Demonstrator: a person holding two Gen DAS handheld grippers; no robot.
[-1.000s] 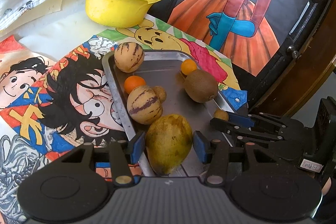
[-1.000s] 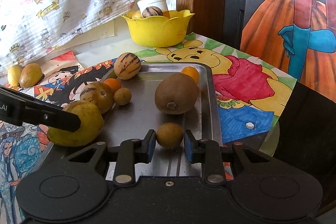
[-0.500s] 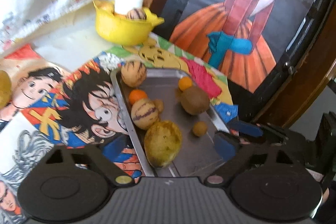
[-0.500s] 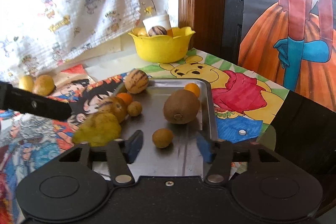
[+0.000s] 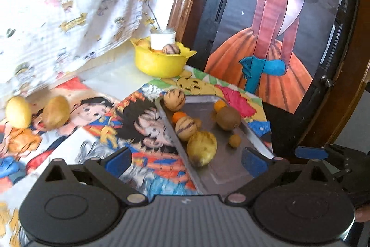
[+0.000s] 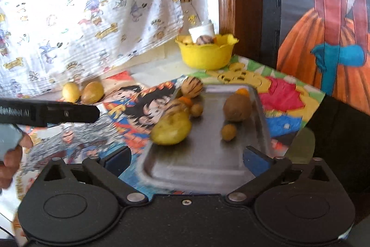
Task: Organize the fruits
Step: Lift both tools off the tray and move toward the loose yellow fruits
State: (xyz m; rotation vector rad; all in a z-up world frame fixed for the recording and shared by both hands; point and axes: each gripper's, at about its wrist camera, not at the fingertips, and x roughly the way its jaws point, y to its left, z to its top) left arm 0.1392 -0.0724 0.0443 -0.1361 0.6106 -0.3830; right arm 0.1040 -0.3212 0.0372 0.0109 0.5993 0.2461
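Steel tray (image 5: 231, 174) holds yellow mango (image 5: 201, 148), brown kiwi (image 5: 228, 118), small brown fruit (image 5: 235, 140) | left gripper (image 5: 186, 157) fingers spread, empty | right gripper (image 6: 187, 157) jaws opening, nothing gripped | yellow bowl (image 6: 205, 56) behind tray

Right gripper (image 6: 186, 157) is hanging over the near end of the metal tray (image 6: 203, 168), jaws opening with nothing between them. On the tray: a big yellow-green mango (image 6: 171, 127) at its left edge, a kiwi (image 6: 237, 107) toward the right, and a small brown fruit (image 6: 228, 132) just in front of the kiwi. Yellow bowl (image 6: 205, 54) sits well behind the tray.
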